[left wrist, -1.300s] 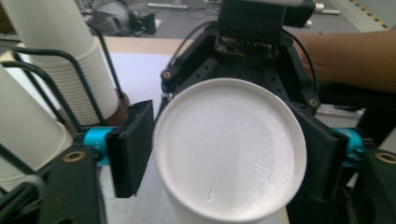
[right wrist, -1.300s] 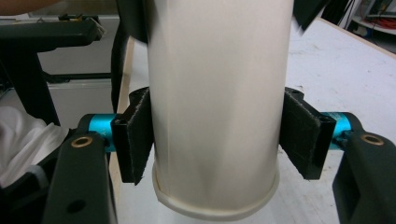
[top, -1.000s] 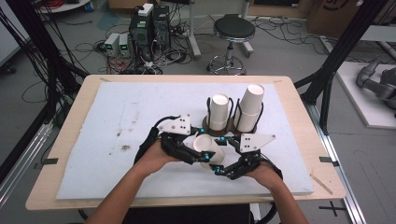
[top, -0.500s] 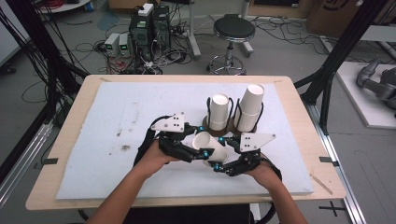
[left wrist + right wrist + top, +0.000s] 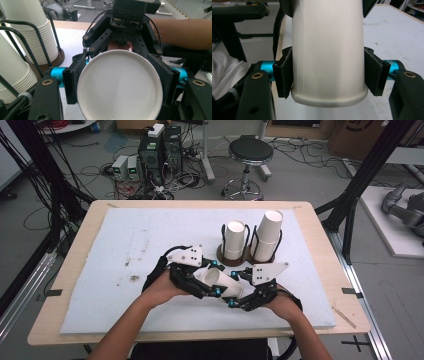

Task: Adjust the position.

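A white paper cup [image 5: 225, 284] lies on its side just above the white mat, held between both grippers. My left gripper [image 5: 217, 279] comes in from the left and is shut on one end of it. In the left gripper view a round end of the cup [image 5: 117, 87] sits between the pads [image 5: 71, 82]. My right gripper [image 5: 233, 290] comes from the right. Its jaws have just been closing on the cup's wall [image 5: 328, 50], and both pads [image 5: 284, 75] now press on it.
Two stacks of white cups [image 5: 234, 240] [image 5: 267, 235] stand in black wire holders on round brown bases [image 5: 220, 254], just behind the grippers. The left gripper view has them at its left [image 5: 27, 32]. The mat [image 5: 125, 245] has open room to the left.
The right gripper's jaws have drawn in onto the cup. Both hands stay where they were, with the cup still between them.
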A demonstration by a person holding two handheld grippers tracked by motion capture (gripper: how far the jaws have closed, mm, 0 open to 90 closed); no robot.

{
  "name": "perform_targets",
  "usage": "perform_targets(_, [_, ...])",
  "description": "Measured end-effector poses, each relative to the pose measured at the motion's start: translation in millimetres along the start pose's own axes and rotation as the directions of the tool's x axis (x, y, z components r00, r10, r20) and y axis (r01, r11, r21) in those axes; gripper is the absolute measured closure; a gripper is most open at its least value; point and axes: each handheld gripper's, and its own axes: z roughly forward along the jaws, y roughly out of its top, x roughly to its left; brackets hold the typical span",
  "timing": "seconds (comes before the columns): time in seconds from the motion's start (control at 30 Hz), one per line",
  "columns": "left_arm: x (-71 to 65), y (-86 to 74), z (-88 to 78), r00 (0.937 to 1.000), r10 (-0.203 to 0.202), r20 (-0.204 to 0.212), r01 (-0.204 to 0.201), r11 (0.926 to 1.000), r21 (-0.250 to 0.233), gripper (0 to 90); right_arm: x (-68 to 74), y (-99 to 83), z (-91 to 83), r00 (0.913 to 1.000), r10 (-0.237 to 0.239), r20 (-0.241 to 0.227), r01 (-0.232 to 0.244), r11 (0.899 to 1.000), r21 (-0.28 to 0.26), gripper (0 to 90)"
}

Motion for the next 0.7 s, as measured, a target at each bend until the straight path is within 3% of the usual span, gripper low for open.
perform_targets(0.17, [2.0,-2.3,-1.5,0.9998,-0.016,0.013,0.016,0.9996,-0.023,36.2,-1.2,-0.7,-0.8,0.9999,0.009,-0.013,-0.009,1.000,-0.003,34.7])
perform_targets(0.33, [3.6,-4.5,-6.4,0.9994,-0.033,0.005,0.033,0.9960,-0.083,36.1,-0.6,0.8,-2.3,0.9991,0.041,0.007,-0.041,0.997,-0.063,21.8])
perform_targets(0.43, [4.7,-5.8,-12.0,0.9987,-0.051,-0.001,0.050,0.9869,-0.153,36.2,-2.3,0.6,-5.9,0.9970,0.068,0.037,-0.064,0.993,-0.097,20.4])
perform_targets(0.53, [6.2,-7.2,-16.1,0.9977,-0.068,0.007,0.068,0.9750,-0.212,36.3,-3.2,-0.6,-7.9,0.9955,0.088,0.036,-0.083,0.989,-0.121,20.2])
perform_targets(0.7, [6.0,-9.8,-15.7,0.9971,-0.075,0.016,0.077,0.9695,-0.233,36.3,-3.1,-1.1,-8.1,0.9964,0.083,0.018,-0.080,0.988,-0.130,23.4])
